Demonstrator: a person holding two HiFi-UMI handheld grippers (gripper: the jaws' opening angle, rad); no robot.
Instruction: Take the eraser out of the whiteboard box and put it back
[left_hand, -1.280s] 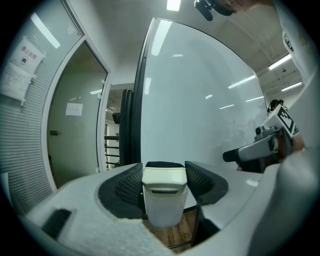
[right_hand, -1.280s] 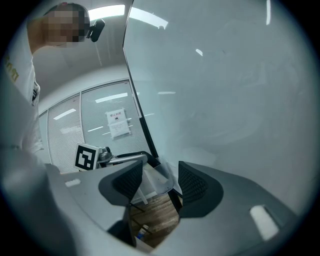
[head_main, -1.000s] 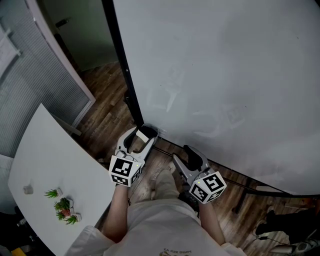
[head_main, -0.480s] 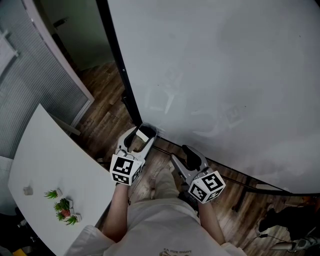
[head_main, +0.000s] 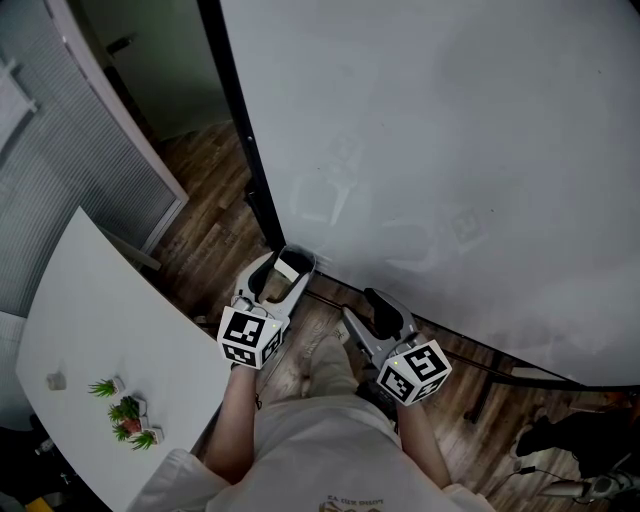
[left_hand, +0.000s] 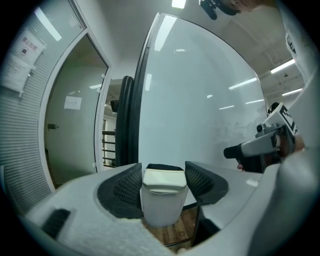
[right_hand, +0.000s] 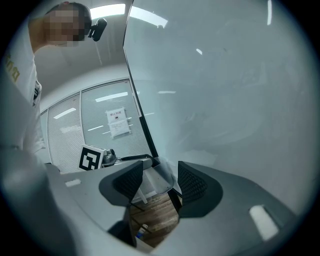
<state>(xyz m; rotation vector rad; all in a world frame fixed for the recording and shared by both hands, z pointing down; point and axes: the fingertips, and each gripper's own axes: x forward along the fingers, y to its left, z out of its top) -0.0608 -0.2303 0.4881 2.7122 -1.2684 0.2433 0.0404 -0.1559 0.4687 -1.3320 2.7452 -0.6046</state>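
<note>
Eraser (left_hand: 161, 200): one, clamped in left tongs (left_hand: 162, 172).

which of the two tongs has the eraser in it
The left tongs: they are clamped on the white eraser. The right tongs stand open with nothing between them.

Head view recorded dim; ceiling strip lights (right_hand: 107, 10) are reflected as glare on the whiteboard (left_hand: 200, 115); gripper views are fisheye-distorted, vignetted.
</note>
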